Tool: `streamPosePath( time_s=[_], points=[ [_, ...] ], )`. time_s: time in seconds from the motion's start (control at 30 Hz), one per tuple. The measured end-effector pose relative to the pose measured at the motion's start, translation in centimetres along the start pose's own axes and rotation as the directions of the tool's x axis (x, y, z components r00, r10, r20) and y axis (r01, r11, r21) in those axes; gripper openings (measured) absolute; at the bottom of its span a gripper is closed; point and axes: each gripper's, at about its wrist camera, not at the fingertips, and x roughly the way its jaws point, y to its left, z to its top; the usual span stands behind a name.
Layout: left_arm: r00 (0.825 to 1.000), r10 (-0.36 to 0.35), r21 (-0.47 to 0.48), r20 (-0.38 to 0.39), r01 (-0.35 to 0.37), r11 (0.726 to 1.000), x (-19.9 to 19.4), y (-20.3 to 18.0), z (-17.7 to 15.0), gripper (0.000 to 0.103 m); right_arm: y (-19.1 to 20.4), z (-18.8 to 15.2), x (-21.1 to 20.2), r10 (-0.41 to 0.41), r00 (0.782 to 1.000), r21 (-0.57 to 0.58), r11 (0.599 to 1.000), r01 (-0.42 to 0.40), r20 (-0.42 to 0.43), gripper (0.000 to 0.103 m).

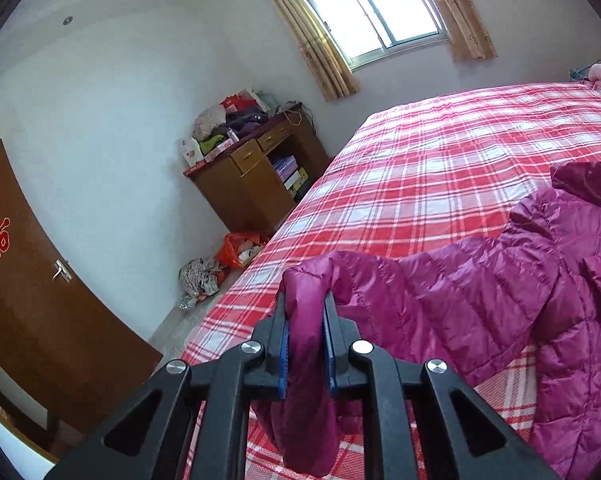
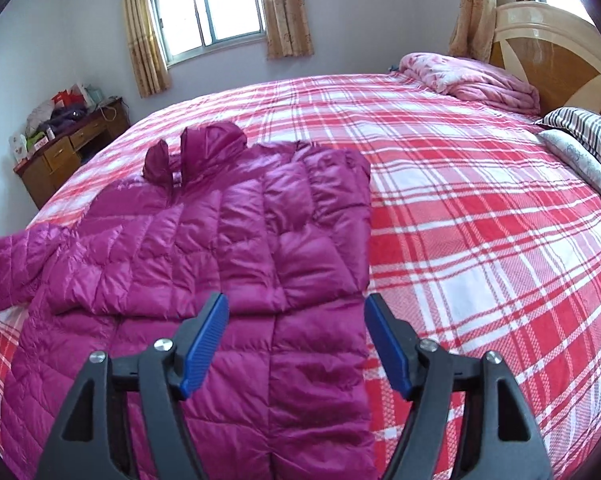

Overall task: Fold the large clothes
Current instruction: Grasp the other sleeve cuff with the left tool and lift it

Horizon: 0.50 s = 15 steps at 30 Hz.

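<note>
A magenta puffer jacket (image 2: 228,248) lies spread on the bed (image 2: 480,220), over the red plaid sheet, hood toward the window (image 2: 208,4). The left gripper (image 1: 305,304) is clamped on the end of a sleeve (image 1: 380,292): the cuff is pinched between its blue pads (image 1: 284,356), and the sleeve is raised off the sheet, running back to the jacket's body on the right. The right gripper (image 2: 296,304) hovers above the jacket's lower half with its fingers spread wide, holding nothing; the jacket's right edge lies between and below them. A desk (image 1: 256,168) stands by the wall.
</note>
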Motion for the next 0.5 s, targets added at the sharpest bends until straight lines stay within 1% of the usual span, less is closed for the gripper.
streamPosePath(
  time_s=[0.07,0.2,0.33,0.4,0.5],
  points=[
    [0.999,-0.011,0.019,0.033,0.011,1.0,-1.0,-1.3,1.5,0.014,0.0,-0.8,-0.1,-0.005,1.0,-0.015,1.0,0.005,0.003,0.074],
    [0.995,-0.061,0.056,0.079,0.057,0.997,-2.8,-3.9,3.7,0.014,0.1,-1.7,-0.2,0.001,1.0,-0.036,0.999,0.0,0.02,0.074],
    [0.986,-0.13,0.091,0.109,0.12,0.989,-4.5,-7.2,5.6,0.014,-0.4,-2.3,0.1,0.016,1.0,-0.01,1.0,-0.016,0.015,0.074],
    [0.978,-0.171,0.105,0.121,0.159,0.982,-5.5,-8.9,6.3,0.013,-0.8,-2.3,0.5,0.028,1.0,0.01,1.0,-0.028,0.0,0.074],
    [0.964,-0.216,0.14,0.159,0.194,0.971,-7.5,-11.4,7.3,0.013,-1.3,-2.6,0.9,0.035,0.999,0.032,0.999,-0.035,-0.018,0.074]
  ],
)
